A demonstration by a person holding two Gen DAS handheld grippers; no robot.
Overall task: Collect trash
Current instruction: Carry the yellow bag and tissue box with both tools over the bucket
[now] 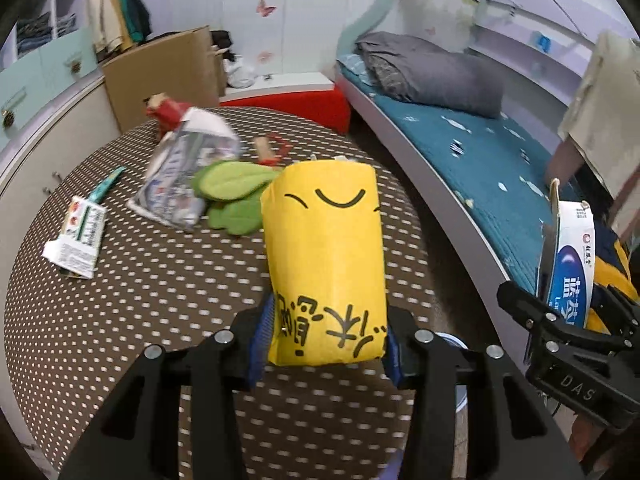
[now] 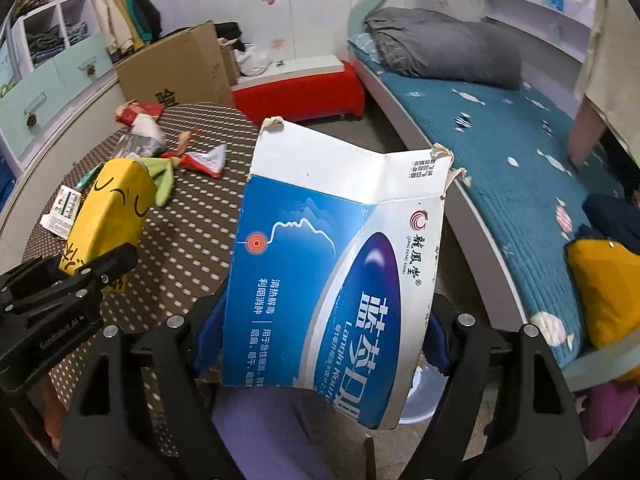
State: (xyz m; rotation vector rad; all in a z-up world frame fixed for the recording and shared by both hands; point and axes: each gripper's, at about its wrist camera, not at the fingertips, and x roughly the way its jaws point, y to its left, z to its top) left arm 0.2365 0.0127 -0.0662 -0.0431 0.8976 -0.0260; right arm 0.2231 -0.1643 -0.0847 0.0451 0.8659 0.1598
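My left gripper point(image 1: 326, 354) is shut on a yellow paper packet point(image 1: 324, 256) with black characters, held above the round dotted table point(image 1: 120, 300); it also shows in the right wrist view point(image 2: 110, 216). My right gripper point(image 2: 320, 344) is shut on a torn blue and white medicine box point(image 2: 336, 280), held off the table's right side; the box also shows in the left wrist view point(image 1: 570, 264). More trash lies on the table: a crumpled silver wrapper point(image 1: 188, 176), a small green and white box point(image 1: 78, 240), a red wrapper point(image 1: 168, 110) and a green leaf-shaped piece point(image 1: 236, 196).
A bed with a teal sheet point(image 1: 480, 160) and a grey pillow point(image 1: 432, 72) runs along the right. A cardboard box point(image 1: 160, 76) and a red bench point(image 1: 296, 104) stand behind the table. A pale bin point(image 2: 424, 396) shows below the medicine box. Cabinets point(image 1: 44, 80) line the left.
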